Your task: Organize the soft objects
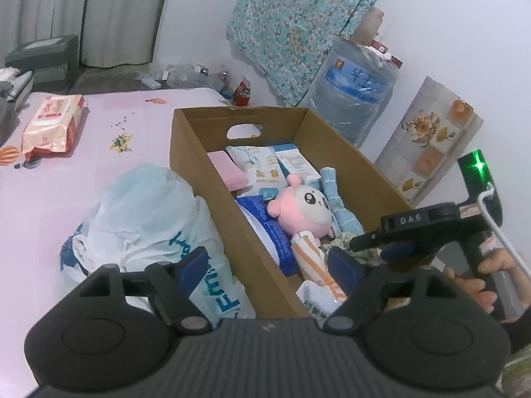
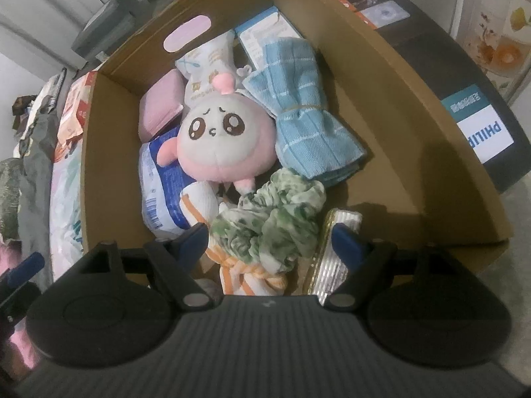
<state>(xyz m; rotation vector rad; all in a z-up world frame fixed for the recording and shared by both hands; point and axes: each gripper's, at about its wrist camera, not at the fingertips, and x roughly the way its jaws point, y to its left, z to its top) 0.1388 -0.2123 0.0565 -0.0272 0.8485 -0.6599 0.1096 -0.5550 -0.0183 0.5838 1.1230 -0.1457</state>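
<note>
Room, left wrist view: white walls enclosed the space, a teal patterned cloth (image 1: pixel 298 30) hung on the far wall, pale curtains (image 1: pixel 99 13) fell at the back left, and a blue water jug (image 1: pixel 351 93) stood by the wall.
Surface: a pink printed bed sheet (image 1: pixel 99 152) carried a wipes pack (image 1: pixel 53 122), a white plastic bag (image 1: pixel 146 225) and the cardboard box (image 1: pixel 192 152).
Left tongs (image 1: pixel 270 262): they stood open and empty, one pad over the bag, the other over the box.
Right tongs (image 1: pixel 375 245): gripped by a hand (image 1: pixel 478 285), they reached into the box's near end.
Room, right wrist view: a black printed carton (image 2: pixel 464 99) lay beside the box, and a flowered panel (image 2: pixel 497 33) stood behind.
Box contents: the pink plush toy (image 2: pixel 219 146) lay in the middle, touching a blue checked towel (image 2: pixel 298 112) and a blue-white packet (image 2: pixel 159 185).
Right tongs again (image 2: pixel 270 238): open wide, they straddled a green-patterned cloth (image 2: pixel 272 219) without pressing it; it lay on an orange-striped towel (image 2: pixel 245 272) in the box.
</note>
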